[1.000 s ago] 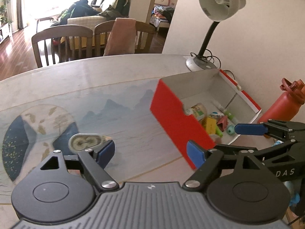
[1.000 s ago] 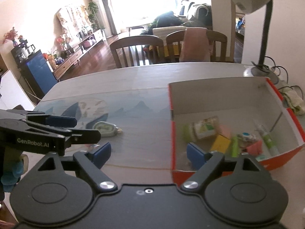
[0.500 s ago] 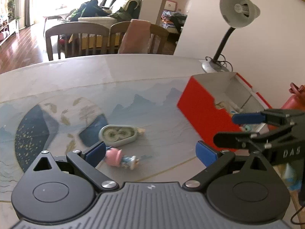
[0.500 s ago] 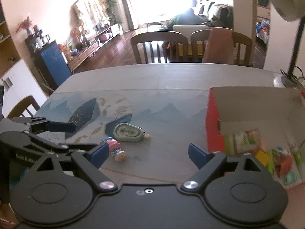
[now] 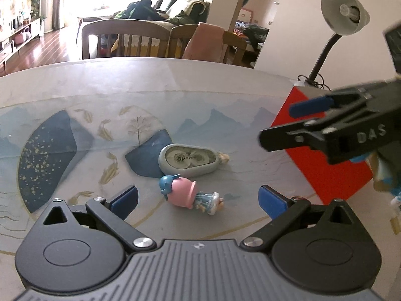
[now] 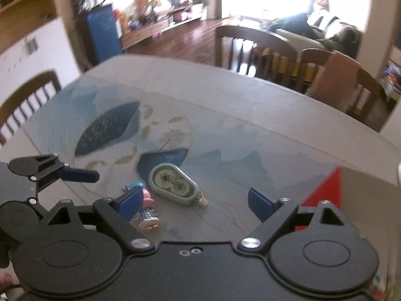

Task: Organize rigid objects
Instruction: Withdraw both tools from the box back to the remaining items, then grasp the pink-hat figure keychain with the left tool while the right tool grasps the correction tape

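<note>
Two small loose items on the table (image 5: 175,80), one box, one lamp, counted largest first. One red box (image 5: 323,173) at the right edge of the table, its inside out of sight from the left wrist view. One grey desk lamp (image 5: 344,12) behind the box, against the wall. One grey-green correction tape dispenser (image 5: 189,159) lying flat near the middle of the table. One toy figure (image 5: 186,194) with a pink hat and blue hair, lying on its side just in front of the dispenser, not touching it.

Left gripper (image 5: 198,199): jaws spread wide, just having been opening; the figure lies on the table between its blue pads, pads not on it. Holds nothing.
Right gripper (image 6: 194,200): jaws wide apart, empty; the dispenser sits on the table between and beyond its fingers, and the figure is partly hidden behind its left pad. Contact there cannot be told.

Surface: pale table cover printed with blue mountains, a round fan motif and gold fish. Room: three wooden chairs (image 5: 125,39) at the table counted over both views, dark wood floor, bright window beyond.
</note>
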### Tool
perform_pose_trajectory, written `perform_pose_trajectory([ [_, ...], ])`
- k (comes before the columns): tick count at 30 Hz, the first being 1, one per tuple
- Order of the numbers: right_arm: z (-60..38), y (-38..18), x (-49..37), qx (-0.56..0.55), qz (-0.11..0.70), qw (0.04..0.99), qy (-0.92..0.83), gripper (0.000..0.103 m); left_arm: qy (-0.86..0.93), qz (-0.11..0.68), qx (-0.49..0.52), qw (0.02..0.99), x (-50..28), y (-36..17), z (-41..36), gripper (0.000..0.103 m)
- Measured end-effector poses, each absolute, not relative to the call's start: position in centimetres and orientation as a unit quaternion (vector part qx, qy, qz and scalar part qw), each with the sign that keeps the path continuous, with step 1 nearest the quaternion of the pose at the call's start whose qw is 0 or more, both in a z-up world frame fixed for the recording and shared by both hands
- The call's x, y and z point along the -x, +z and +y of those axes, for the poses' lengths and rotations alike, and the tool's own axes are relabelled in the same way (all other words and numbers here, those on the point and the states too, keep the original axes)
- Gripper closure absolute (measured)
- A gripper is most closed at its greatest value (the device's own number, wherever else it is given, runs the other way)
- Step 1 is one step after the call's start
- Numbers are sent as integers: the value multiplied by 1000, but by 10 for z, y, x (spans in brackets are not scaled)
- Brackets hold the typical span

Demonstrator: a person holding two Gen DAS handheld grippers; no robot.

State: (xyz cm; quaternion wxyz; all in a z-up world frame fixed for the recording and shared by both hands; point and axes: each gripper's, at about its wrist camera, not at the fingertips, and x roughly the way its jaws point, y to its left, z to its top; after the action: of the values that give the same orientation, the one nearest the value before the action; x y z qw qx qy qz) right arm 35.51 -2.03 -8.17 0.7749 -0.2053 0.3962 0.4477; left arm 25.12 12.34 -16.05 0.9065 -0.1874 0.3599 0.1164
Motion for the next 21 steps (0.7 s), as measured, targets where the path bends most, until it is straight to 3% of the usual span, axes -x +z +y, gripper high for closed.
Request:
perform_pose_trajectory([
  [21, 48, -155, -376, 350, 401, 678, 507, 28, 108, 376, 108, 914, -283, -209, 115, 1],
])
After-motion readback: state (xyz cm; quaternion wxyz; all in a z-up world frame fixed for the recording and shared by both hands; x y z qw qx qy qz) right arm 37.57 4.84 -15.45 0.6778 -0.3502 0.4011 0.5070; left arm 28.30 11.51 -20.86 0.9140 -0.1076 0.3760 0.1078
